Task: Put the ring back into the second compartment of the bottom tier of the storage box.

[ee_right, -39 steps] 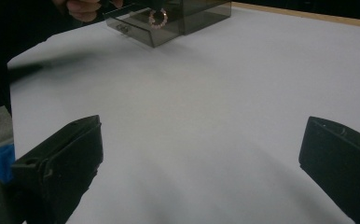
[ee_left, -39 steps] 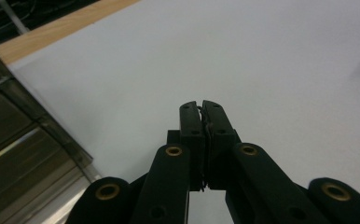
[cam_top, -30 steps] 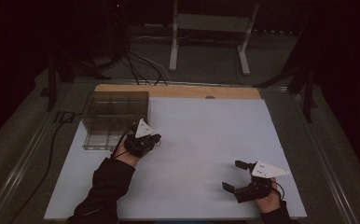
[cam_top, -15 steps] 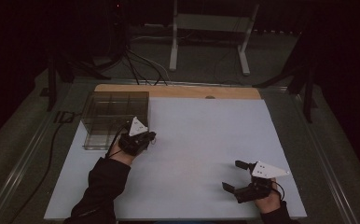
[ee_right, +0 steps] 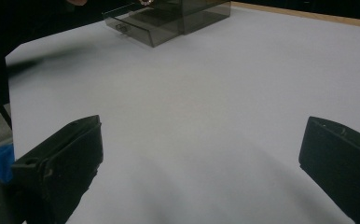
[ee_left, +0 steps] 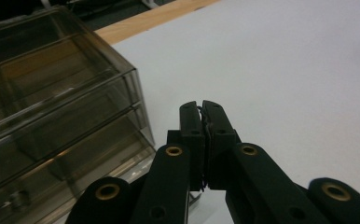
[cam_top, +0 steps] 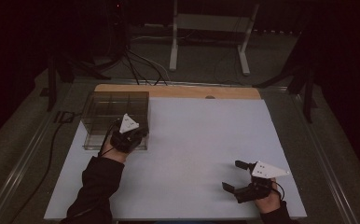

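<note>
High overview; 2 close tool-mounted views

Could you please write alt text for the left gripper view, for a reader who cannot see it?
The left gripper, its two black jaws shut together, points across a pale grey table. To its left stands a clear smoky drawer box, with the table's wooden edge beyond.
</note>
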`<state>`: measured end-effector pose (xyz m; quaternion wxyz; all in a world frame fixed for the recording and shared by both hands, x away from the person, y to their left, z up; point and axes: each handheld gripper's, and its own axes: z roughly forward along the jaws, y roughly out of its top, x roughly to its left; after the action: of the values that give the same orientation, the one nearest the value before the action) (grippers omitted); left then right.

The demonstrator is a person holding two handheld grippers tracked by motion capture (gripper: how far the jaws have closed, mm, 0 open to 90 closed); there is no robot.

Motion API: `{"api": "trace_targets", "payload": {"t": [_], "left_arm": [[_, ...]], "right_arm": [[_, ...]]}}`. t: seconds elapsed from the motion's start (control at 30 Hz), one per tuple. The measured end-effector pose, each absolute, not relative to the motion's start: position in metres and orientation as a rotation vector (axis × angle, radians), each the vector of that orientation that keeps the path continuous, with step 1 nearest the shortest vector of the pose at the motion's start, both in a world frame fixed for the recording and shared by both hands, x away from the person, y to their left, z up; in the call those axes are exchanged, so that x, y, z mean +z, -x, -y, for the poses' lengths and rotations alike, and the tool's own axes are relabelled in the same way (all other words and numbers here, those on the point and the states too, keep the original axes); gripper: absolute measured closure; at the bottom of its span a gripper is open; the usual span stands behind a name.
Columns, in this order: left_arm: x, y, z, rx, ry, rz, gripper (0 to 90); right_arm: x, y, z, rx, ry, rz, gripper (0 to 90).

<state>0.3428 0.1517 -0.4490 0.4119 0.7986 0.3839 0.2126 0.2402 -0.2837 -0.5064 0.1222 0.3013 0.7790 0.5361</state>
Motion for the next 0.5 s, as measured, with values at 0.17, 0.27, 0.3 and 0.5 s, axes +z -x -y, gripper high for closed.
{"api": "trace_targets", "payload": {"t": [0.17,0.27,0.3,0.5], "left_arm": [[-0.447,-0.344,-0.160,0.546,-1.996,-0.986,89.9],[-0.446,-0.345,-0.165,0.557,-1.990,-0.999,89.9],[-0.446,-0.345,-0.166,0.555,-1.984,-1.005,90.0],[-0.446,-0.346,-0.172,0.565,-1.977,-1.017,89.9]], "right_arm": [[-0.506,-0.240,0.284,1.562,-0.879,-2.274,0.0],[-0.506,-0.240,0.284,1.563,-0.879,-2.273,0.0],[-0.506,-0.240,0.284,1.562,-0.880,-2.274,0.0],[-0.506,-0.240,0.284,1.563,-0.879,-2.274,0.0]]}}
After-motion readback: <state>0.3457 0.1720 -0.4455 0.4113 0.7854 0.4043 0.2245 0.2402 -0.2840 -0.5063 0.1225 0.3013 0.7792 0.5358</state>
